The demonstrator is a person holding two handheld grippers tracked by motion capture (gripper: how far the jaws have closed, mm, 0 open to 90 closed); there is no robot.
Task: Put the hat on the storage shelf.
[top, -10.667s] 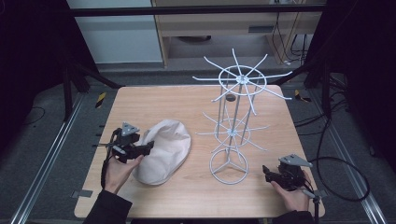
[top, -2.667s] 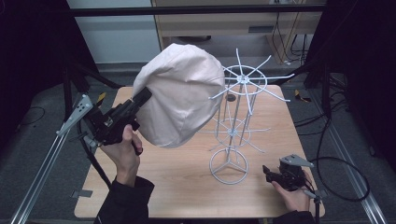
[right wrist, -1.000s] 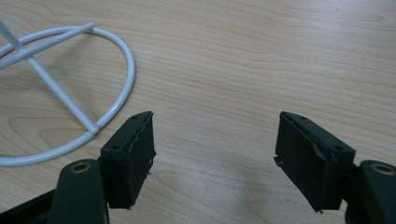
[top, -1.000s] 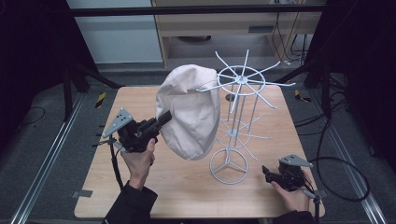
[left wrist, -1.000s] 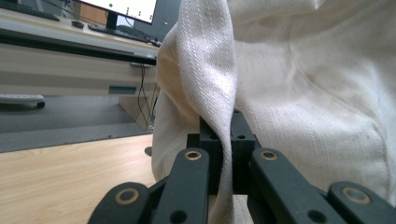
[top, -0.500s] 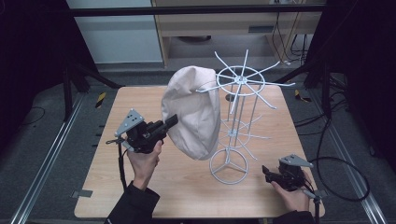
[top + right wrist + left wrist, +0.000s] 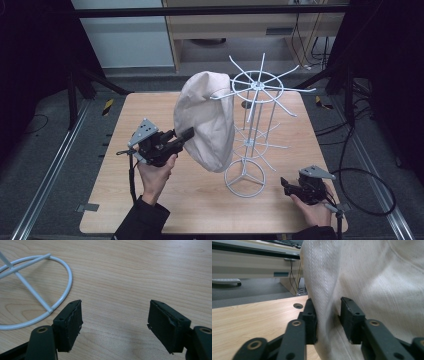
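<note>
High view: at frame centre, a cream twill fabric hat (image 7: 207, 120) hangs on an arm of the white wire rack (image 7: 255, 125) standing on the wooden surface (image 7: 125, 120). The left gripper (image 7: 328, 315) has just been opening; its fingers (image 7: 310, 317) loosely flank the hat's edge. At lower right, the right gripper (image 7: 115, 322) rests with fingers wide apart, holding nothing.

Past the left claw (image 7: 187, 135), a wooden cabinet (image 7: 250, 25) stands beyond the table (image 7: 125, 115); striped tape (image 7: 107, 106) marks the floor farther left of the claw.
</note>
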